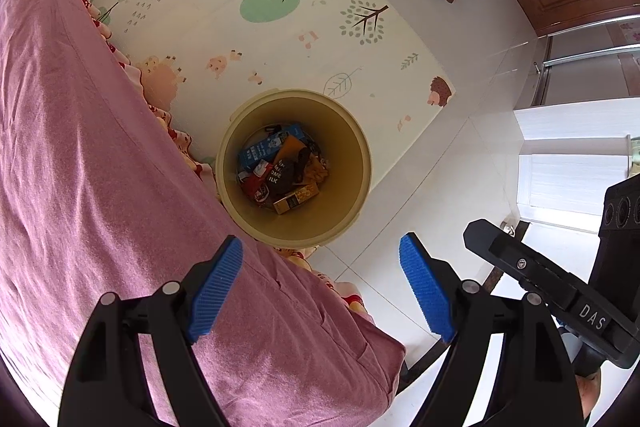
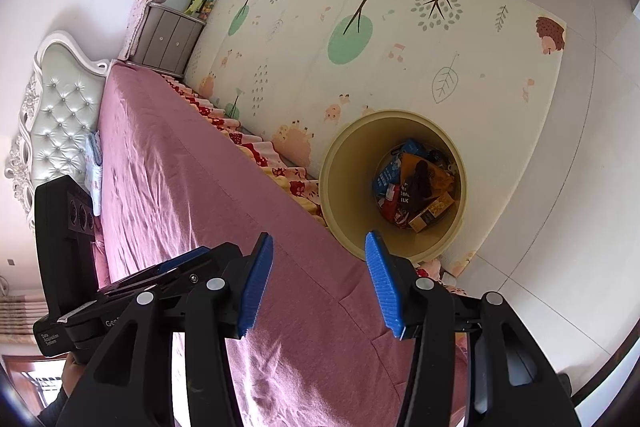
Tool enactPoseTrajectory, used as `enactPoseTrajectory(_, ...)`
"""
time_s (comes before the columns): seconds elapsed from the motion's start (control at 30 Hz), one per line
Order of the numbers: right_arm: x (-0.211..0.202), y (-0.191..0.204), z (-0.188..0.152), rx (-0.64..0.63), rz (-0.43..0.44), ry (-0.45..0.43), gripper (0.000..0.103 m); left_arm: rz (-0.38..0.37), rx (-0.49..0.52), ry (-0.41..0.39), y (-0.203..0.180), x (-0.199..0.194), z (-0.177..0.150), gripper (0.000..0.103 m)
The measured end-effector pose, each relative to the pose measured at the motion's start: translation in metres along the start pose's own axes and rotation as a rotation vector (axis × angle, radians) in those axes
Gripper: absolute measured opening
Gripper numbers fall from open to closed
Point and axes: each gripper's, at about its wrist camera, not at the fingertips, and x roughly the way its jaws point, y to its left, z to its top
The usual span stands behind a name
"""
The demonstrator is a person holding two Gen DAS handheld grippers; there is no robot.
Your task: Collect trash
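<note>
Both grippers, left gripper (image 1: 320, 283) and right gripper (image 2: 318, 283), spread empty; trash (image 1: 282, 169) sits in bin (image 1: 360, 151), bed (image 1: 100, 167) shows no litter, looks near done.

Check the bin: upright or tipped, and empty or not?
Upright, partly filled. The bin stands on the floor, mouth up, with cartons and wrappers covering its bottom.

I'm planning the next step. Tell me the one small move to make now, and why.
Probably lift both hands away from the bin and look for more trash. The left gripper and right gripper are open and empty above the pink bedspread, wrappers and cartons already lie in the bin, and no loose trash shows on the bed or play mat.
</note>
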Motion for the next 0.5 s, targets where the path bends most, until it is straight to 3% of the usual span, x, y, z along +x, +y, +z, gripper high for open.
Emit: enactPoseTrajectory(0.5, -0.020, 0.045, -0.010, -0.081, 0.011, -0.015, 0.050, -0.016, -0.029, -0.076, 0.012, -0.050, -0.022, 0.080)
